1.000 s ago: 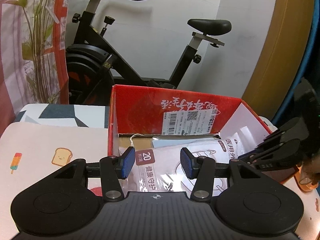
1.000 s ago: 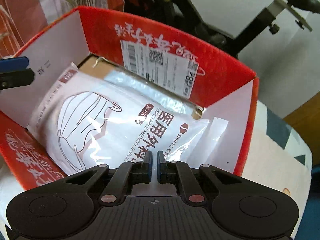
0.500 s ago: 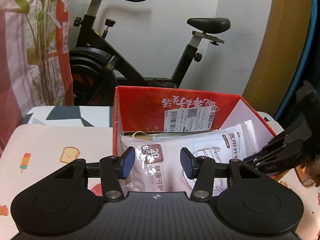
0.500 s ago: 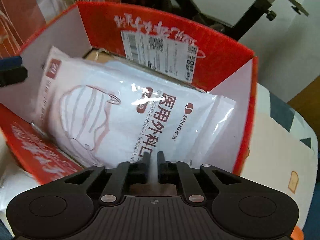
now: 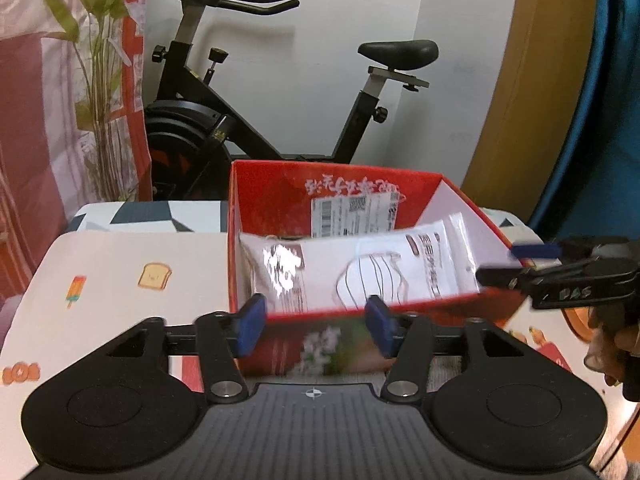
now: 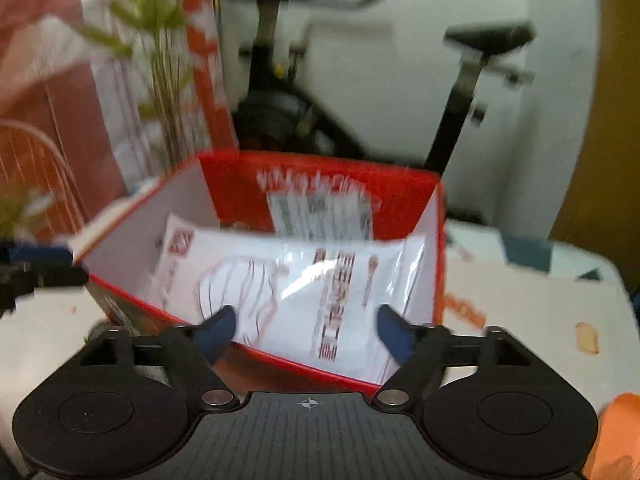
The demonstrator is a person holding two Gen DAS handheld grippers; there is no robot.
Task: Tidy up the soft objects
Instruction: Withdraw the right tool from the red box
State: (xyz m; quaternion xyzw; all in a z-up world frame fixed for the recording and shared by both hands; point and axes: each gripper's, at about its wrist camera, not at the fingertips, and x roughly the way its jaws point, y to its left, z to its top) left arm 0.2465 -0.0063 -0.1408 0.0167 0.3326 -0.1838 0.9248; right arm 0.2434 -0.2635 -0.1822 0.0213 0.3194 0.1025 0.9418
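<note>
Now | glossy mask pack (image 6: 304, 280) in red cardboard box (image 5: 276, 196) | both grippers opening, empty

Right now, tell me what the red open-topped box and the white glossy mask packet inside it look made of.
Red open-topped box: likely printed cardboard, matte; thin stiff walls, white inside, a pasted shipping label. White glossy mask packet: apparently thin plastic film; bright glare patches and crinkles.
</note>
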